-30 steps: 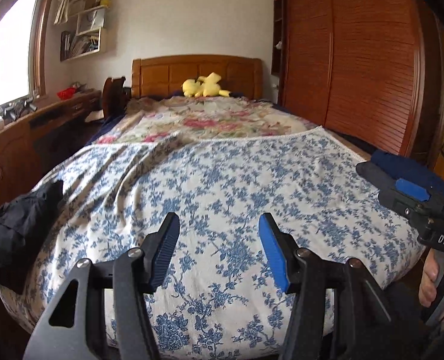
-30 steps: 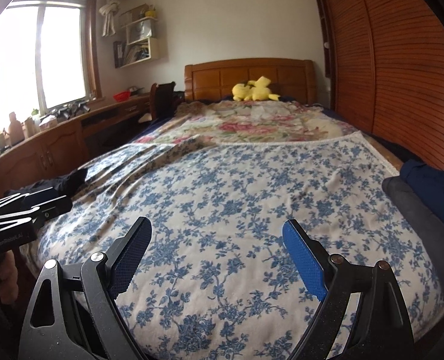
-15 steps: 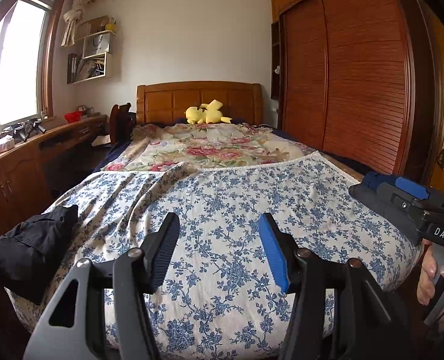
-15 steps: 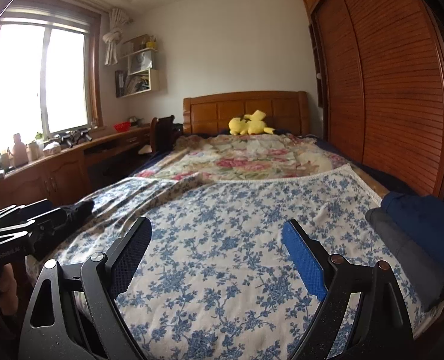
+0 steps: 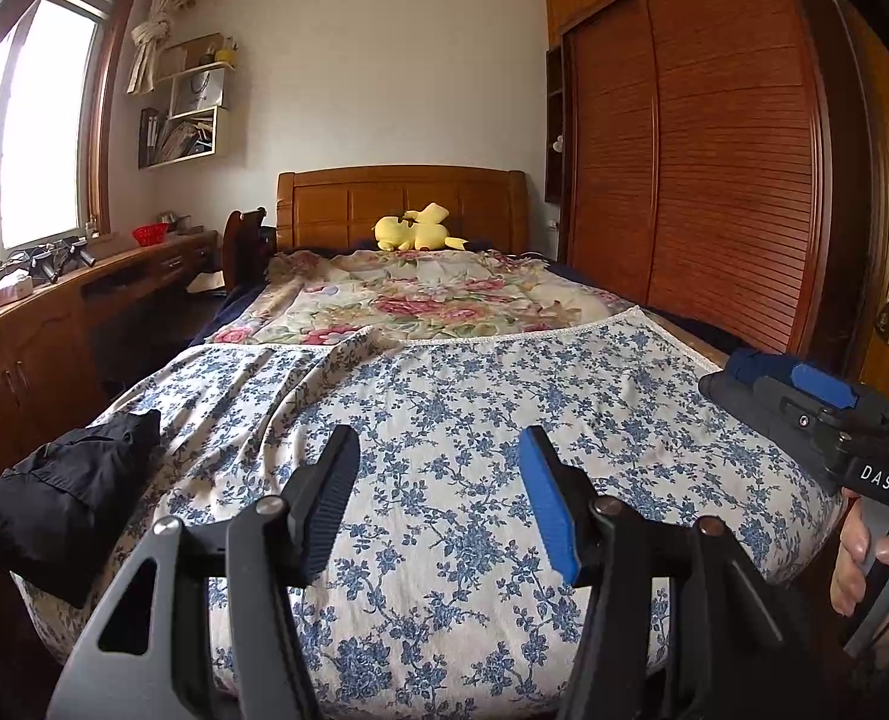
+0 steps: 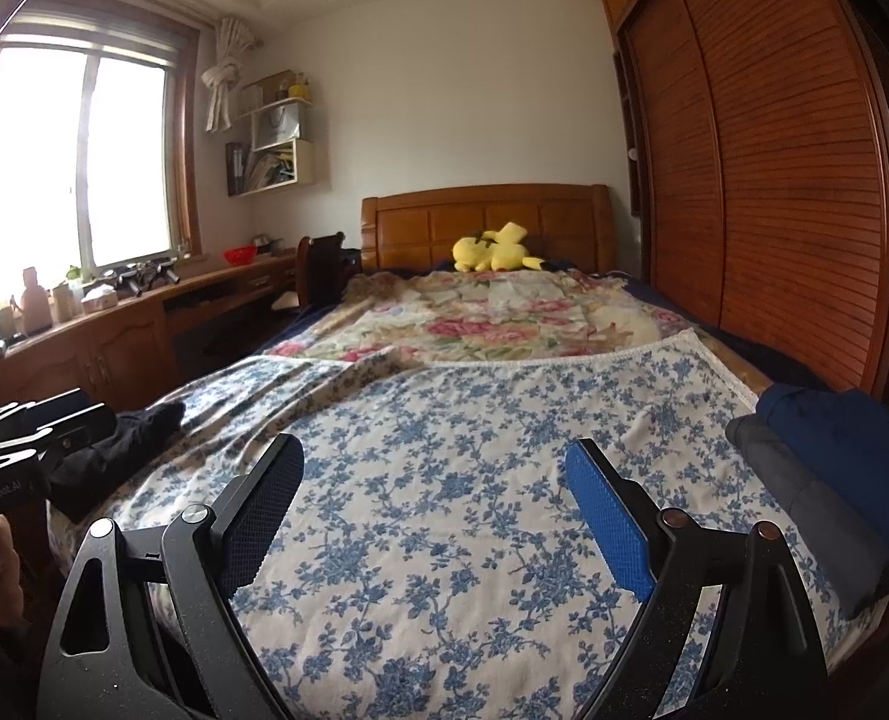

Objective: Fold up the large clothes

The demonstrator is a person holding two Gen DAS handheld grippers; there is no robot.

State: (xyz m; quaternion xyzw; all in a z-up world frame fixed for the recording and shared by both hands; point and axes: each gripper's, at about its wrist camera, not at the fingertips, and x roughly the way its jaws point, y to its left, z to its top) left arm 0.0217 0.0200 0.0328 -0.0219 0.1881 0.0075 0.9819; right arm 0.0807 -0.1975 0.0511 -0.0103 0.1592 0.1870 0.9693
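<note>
Black garment (image 5: 63,498) clearer from left; folded pile (image 6: 834,468) from right

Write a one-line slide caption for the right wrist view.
Open right gripper hovers above a blue-floral sheet, dark folded clothes at its right edge.

The left gripper (image 5: 438,498), a black two-finger tool with one dark ribbed pad and one blue pad, points forward and slightly down, its jaws parted about halfway with nothing between them. The right gripper (image 6: 438,516), built the same, points likewise with its jaws spread wide and empty. In the left wrist view the right gripper's black body sits at 3 o'clock, the person's bare hand (image 5: 864,558) curled around its grey trigger handle at 4 o'clock
</note>
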